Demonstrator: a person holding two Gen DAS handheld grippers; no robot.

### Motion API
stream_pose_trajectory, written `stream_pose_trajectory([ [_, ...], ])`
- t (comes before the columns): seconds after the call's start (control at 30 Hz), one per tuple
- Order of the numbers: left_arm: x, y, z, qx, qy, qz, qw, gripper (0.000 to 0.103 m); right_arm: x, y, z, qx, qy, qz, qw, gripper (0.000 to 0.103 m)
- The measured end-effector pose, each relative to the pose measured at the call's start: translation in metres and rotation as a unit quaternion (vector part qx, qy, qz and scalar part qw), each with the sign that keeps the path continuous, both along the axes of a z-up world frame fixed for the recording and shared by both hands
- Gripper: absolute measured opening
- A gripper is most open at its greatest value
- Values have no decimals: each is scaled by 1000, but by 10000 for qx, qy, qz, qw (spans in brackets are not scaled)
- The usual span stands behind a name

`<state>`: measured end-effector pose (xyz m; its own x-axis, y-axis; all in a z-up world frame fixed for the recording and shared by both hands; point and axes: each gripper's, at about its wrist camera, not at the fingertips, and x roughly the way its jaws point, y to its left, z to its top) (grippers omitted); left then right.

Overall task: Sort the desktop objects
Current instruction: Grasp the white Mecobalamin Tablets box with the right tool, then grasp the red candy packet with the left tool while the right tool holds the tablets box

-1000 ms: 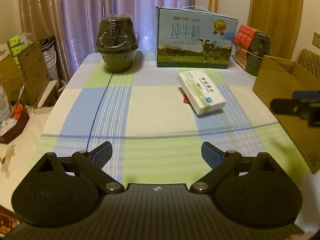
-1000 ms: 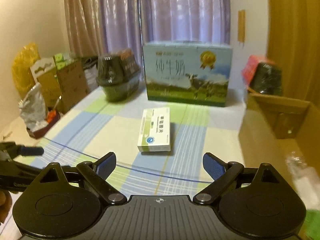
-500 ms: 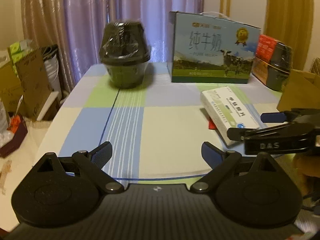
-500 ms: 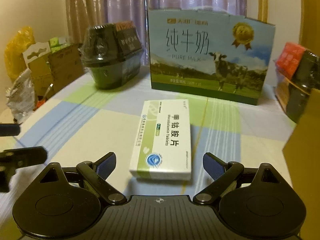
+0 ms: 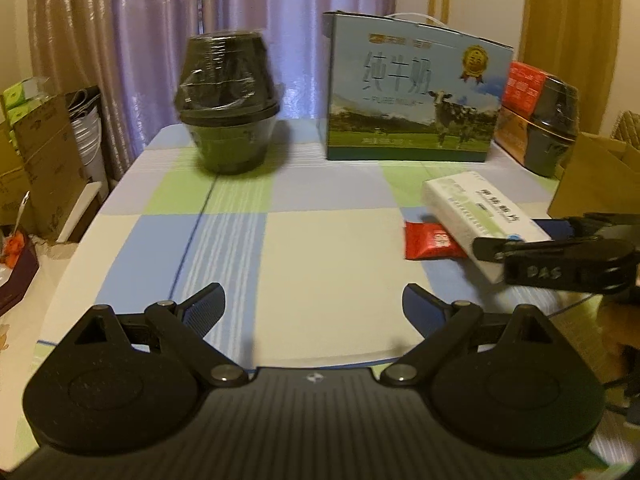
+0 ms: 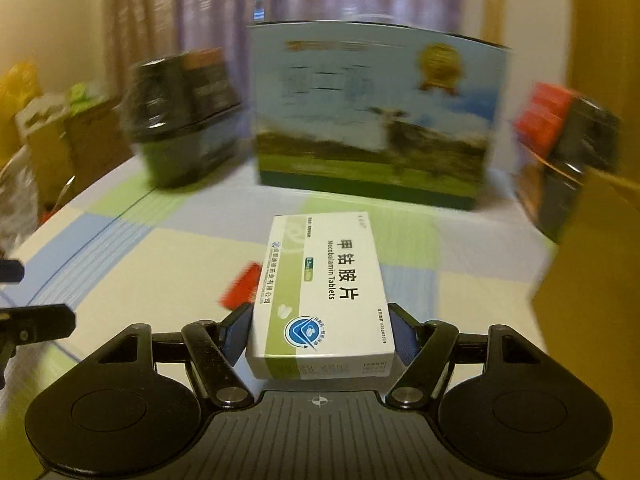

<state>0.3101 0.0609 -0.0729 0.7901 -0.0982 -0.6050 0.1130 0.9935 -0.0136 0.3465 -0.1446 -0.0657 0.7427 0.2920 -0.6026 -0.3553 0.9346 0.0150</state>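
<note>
Right gripper (image 6: 319,332) jaws narrowed onto both long sides of the tablet box (image 6: 323,296) at its near end, box lying flat on the bench (image 6: 160,264); left gripper (image 5: 311,304) jaws wide, holding nothing. Box probably light stiff card, crushable, so side grip suits. Long axis points at the milk carton (image 6: 372,120), red sachet (image 6: 240,290) just left of box

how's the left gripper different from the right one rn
The left gripper has its fingers spread wide with nothing between them; the right gripper has its fingers closed in against the sides of the white tablet box. The left gripper hangs over bare tablecloth, away from any object; the right gripper sits at the box's near end, beside the red packet. Both are the same black two-finger design with blue pads.
</note>
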Motion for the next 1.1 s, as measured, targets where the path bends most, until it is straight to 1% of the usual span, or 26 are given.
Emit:
stream_pose_trajectory([
  [0.1, 5, -14, 0, 3, -12, -197, 9998, 92, -1, -13, -6, -114, 81, -173, 9998, 68],
  [0.2, 11, -34, -2, 86, -76, -445, 9989, 92, -3, -24, -11, -190, 125, -277, 9994, 68],
  [0.4, 36, -69, -9, 69, -159, -867, 9961, 92, -9, -48, -17, -128, 133, -350, 9992, 68],
  [0.5, 58, -80, -16, -14, -72, -867, 9962, 92, -7, -57, -22, -79, 317, -291, 9990, 68],
  [0.57, 75, -87, -22, -46, 103, -874, 9961, 92, -11, -59, -22, -120, 228, -211, 9994, 69],
  [0.63, 87, -91, -26, -75, 151, -889, 9959, 92, -14, -62, -24, -116, 167, -185, 9996, 69],
  [0.73, 99, -100, -29, -18, 232, -886, 9958, 89, -15, -63, -25, -107, 125, -172, 9997, 69],
  [0.83, 110, -107, -34, 78, 381, -896, 9952, 82, -14, -63, -25, -98, 117, -170, 9997, 69],
  [0.93, 114, -112, -38, 183, 506, -958, 9939, 63, -14, -63, -25, -107, 106, -166, 9997, 69],
  [0.97, 112, -113, -38, 242, 478, -973, 9938, 57, -14, -63, -25, -111, 109, -162, 9997, 69],
  [1.0, 109, -113, -37, 276, 471, -993, 9936, 47, -15, -63, -25, -100, 130, -170, 9997, 69],
  [1.03, 104, -113, -35, 266, 498, -1006, 9933, 45, -16, -64, -24, -70, 164, -190, 9997, 68],
  [1.1, 90, -112, -31, 374, 590, -974, 9928, 39, -21, -65, -22, -44, 204, -191, 9996, 68],
])
